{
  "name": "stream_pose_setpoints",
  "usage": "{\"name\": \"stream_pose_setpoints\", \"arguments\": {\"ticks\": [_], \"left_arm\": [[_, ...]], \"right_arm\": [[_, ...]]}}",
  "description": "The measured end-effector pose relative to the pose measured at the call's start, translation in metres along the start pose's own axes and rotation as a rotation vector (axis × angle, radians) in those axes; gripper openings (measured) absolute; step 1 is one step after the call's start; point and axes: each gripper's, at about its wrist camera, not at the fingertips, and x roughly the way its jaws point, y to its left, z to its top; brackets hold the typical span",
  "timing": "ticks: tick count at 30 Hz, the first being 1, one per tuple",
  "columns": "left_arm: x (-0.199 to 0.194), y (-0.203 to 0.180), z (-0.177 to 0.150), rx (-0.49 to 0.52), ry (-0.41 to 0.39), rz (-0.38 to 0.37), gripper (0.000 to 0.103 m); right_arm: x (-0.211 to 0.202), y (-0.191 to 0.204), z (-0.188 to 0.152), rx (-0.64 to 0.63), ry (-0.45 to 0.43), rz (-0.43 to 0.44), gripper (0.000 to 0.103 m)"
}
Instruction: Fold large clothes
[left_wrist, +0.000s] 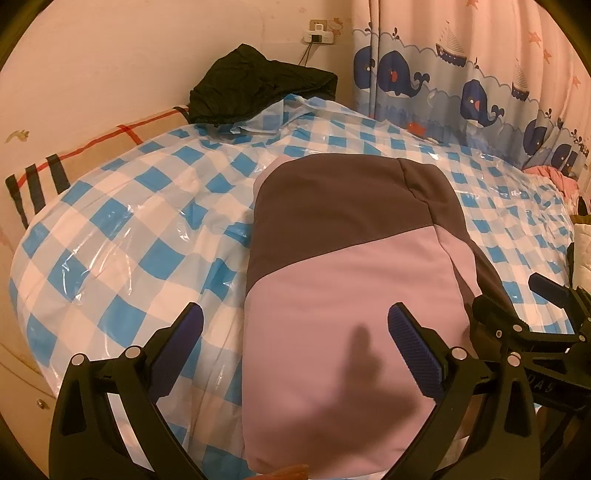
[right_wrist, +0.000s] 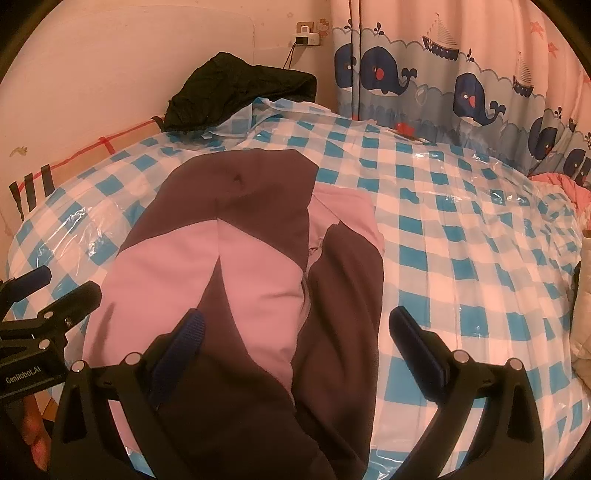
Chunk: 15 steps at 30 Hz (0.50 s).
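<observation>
Left wrist view: bed (left_wrist: 155, 206) covered with a blue-and-white checked cloth under a clear plastic sheet (left_wrist: 110, 236), glossy and wrinkled, reaching to the far edge. A pink-and-dark-grey garment (left_wrist: 332, 280) lies folded into a long block on the near half of the bed, dark panel toward the far end, pink panel toward the near edge. Left gripper (left_wrist: 295, 328) hovers over the near end of the garment, its 2 fingers spread wide, holding nothing; 1 blue pad (left_wrist: 413, 343) is over the pink panel, the other is over the checked cover just left of the garment. Right gripper (left_wrist: 532, 306) enters at the right edge of this view, beside the garment's right side, fingers apart. Right wrist view: the same garment (right_wrist: 236, 258) shows a dark sleeve or flap folded along its right side, with a pink strip showing beyond it. Right gripper (right_wrist: 295, 332) sits above the near end, fingers wide apart and empty; the left one is over the garment, the right one over the checked cover. Left gripper (right_wrist: 51, 291) is visible at the left edge. Room: a black garment (right_wrist: 236, 92) is heaped at the far left corner of the bed against the pink wall (right_wrist: 110, 66); a plaid pillow (left_wrist: 74, 162) lies along the left edge; a wall socket (right_wrist: 304, 35) with a plugged-in charger is above; a whale-and-sailboat curtain (right_wrist: 461, 81) hangs along the far right side.
</observation>
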Motion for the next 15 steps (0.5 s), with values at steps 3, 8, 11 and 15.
{"name": "stream_pose_setpoints", "arguments": {"ticks": [3, 8, 11, 15], "left_arm": [[-0.0001, -0.0001, 0.0001, 0.0, 0.0, 0.001, 0.096], [0.0002, 0.0004, 0.0003, 0.0, -0.001, 0.001, 0.096], [0.0003, 0.0003, 0.0006, 0.0, 0.0, -0.001, 0.096], [0.0006, 0.0008, 0.0011, 0.003, -0.002, -0.002, 0.096]], "right_arm": [[0.0002, 0.0002, -0.0009, 0.0, 0.0, 0.0, 0.096], [0.0003, 0.0007, -0.0012, -0.001, 0.0, 0.001, 0.096], [0.0, 0.0008, -0.0004, 0.0, 0.0, 0.0, 0.096], [0.0001, 0.0014, -0.0006, 0.001, 0.0, 0.0, 0.096]]}}
